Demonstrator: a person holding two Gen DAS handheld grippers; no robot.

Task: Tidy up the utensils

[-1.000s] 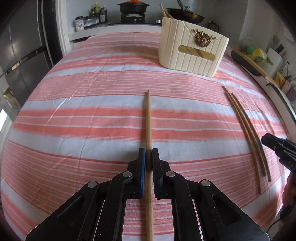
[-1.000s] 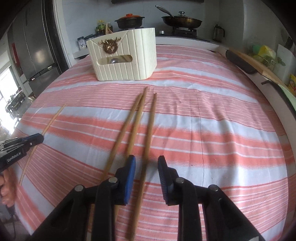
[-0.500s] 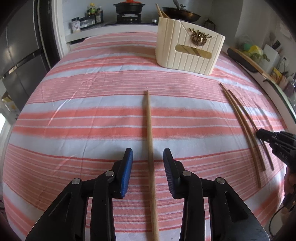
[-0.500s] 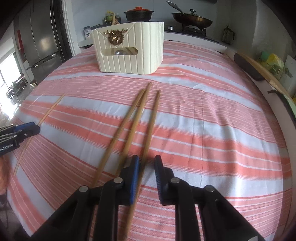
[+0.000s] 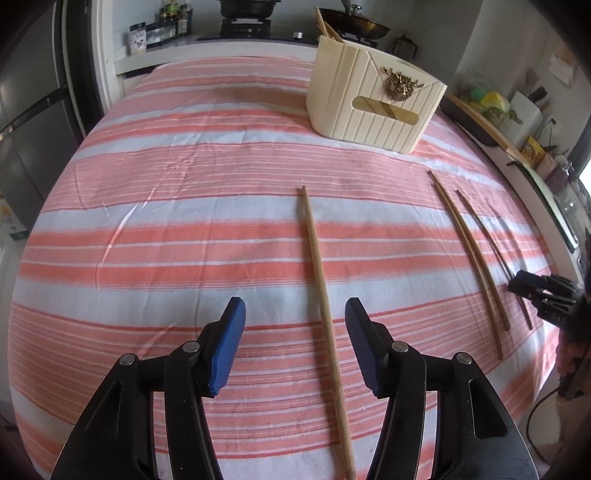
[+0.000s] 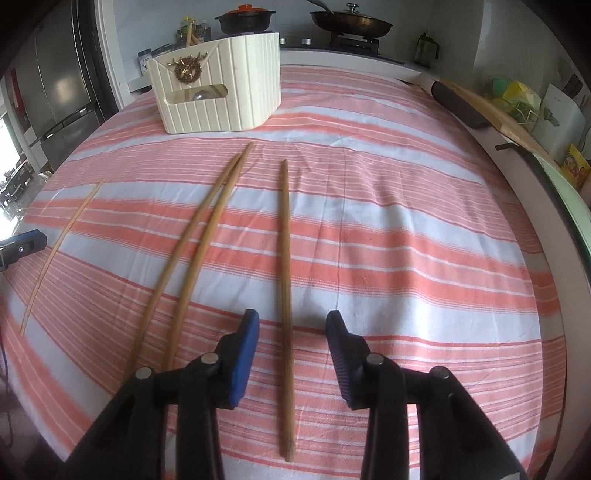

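Note:
My left gripper point(image 5: 294, 314) is open and straddles one wooden chopstick point(image 5: 320, 295) that lies flat on the striped cloth. My right gripper point(image 6: 291, 325) is open and straddles another chopstick point(image 6: 285, 251), apart from a pair of chopsticks point(image 6: 199, 240) to its left. The cream utensil box point(image 5: 373, 107) stands at the far side with chopstick ends sticking out; it also shows in the right wrist view point(image 6: 218, 99). The right gripper shows at the right edge of the left wrist view point(image 5: 543, 295). The left gripper's tip shows at the left edge of the right wrist view point(image 6: 22, 247).
The table carries a pink and white striped cloth point(image 5: 184, 221). A counter with a stove, pot point(image 6: 245, 20) and pan point(image 6: 351, 24) runs behind. A fridge point(image 6: 62, 88) stands at the left. A cutting board and clutter point(image 6: 517, 107) line the right edge.
My left gripper opened and let go of its chopstick, which now lies on the cloth. My right gripper narrowed, then opened wide; its chopstick now lies apart from the pair.

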